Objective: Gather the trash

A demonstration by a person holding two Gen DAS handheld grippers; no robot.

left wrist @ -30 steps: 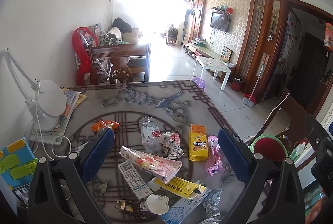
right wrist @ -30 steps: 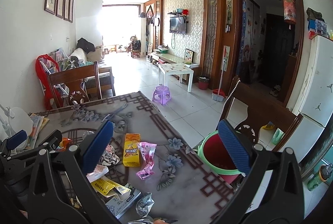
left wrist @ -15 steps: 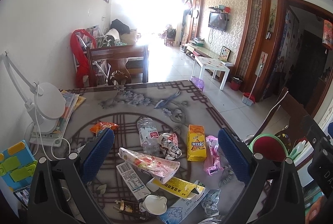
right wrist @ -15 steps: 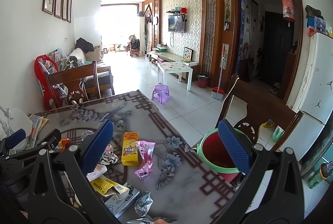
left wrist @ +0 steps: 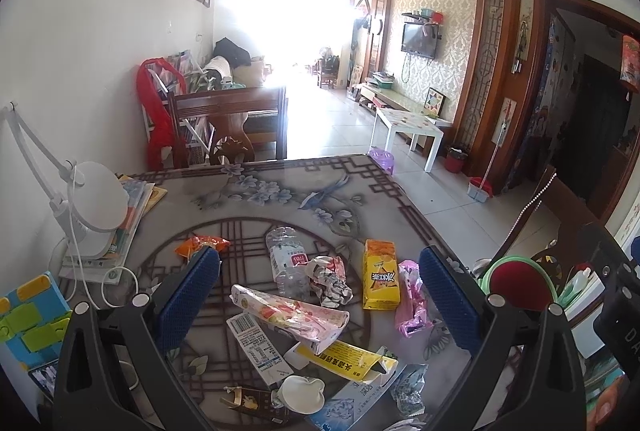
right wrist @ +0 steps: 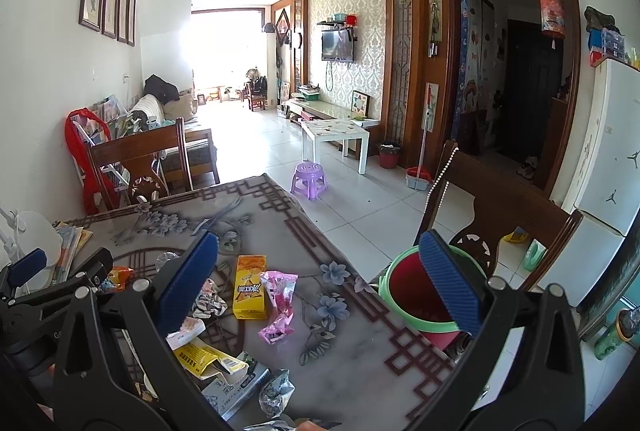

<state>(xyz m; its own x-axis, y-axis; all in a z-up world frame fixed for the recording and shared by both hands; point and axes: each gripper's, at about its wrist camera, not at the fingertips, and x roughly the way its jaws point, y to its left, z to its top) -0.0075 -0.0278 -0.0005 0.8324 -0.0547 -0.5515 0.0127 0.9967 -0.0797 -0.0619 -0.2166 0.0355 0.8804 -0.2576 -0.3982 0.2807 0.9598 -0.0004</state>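
Camera nearer; trash (left wrist: 288, 315) between parted fingers (left wrist: 188, 295)

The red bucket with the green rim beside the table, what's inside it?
The bucket shows only bare red inner wall, with no trash visible. Its bottom is hidden by the near rim and by the right gripper's blue finger pad, so something could lie there.

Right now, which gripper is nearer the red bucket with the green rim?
Right. The right gripper hangs open at the table's right edge, one finger overlapping the red bucket. The left gripper is open over the litter, further left.
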